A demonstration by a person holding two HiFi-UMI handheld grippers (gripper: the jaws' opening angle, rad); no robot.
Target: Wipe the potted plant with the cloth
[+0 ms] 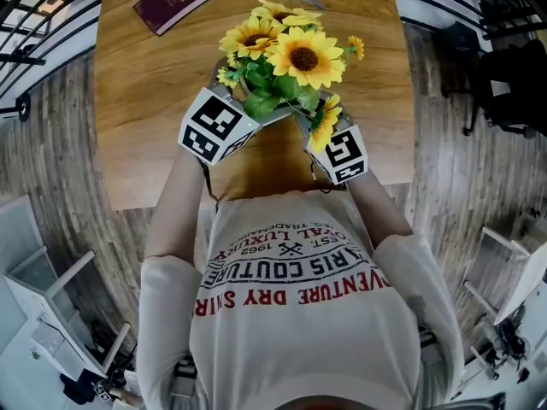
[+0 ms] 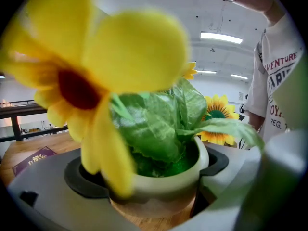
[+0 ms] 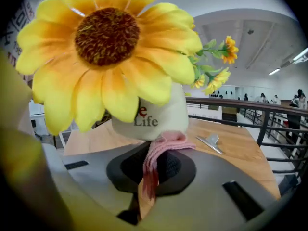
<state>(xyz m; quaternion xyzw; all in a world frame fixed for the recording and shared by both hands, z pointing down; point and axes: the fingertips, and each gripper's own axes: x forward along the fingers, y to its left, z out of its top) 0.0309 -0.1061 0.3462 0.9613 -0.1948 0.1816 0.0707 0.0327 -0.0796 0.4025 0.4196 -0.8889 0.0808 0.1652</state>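
Pink cloth point(image 3: 161, 150) pinched in tongs point(image 3: 150, 179), against white pot point(image 3: 159, 117)

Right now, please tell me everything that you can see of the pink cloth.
The cloth is pink and looks knitted, with fine ribs. The right gripper is shut on it: a narrow strip runs down between the dark pads, and the bunched upper end presses against the white pot just under its printed word.

Sunflower potted plant point(image 1: 286, 58) and pink cloth point(image 3: 161, 150).
Plant upright in its white pot point(image 3: 161, 117), upper centre of the head view; knitted cloth bunched, touching the pot's wall.
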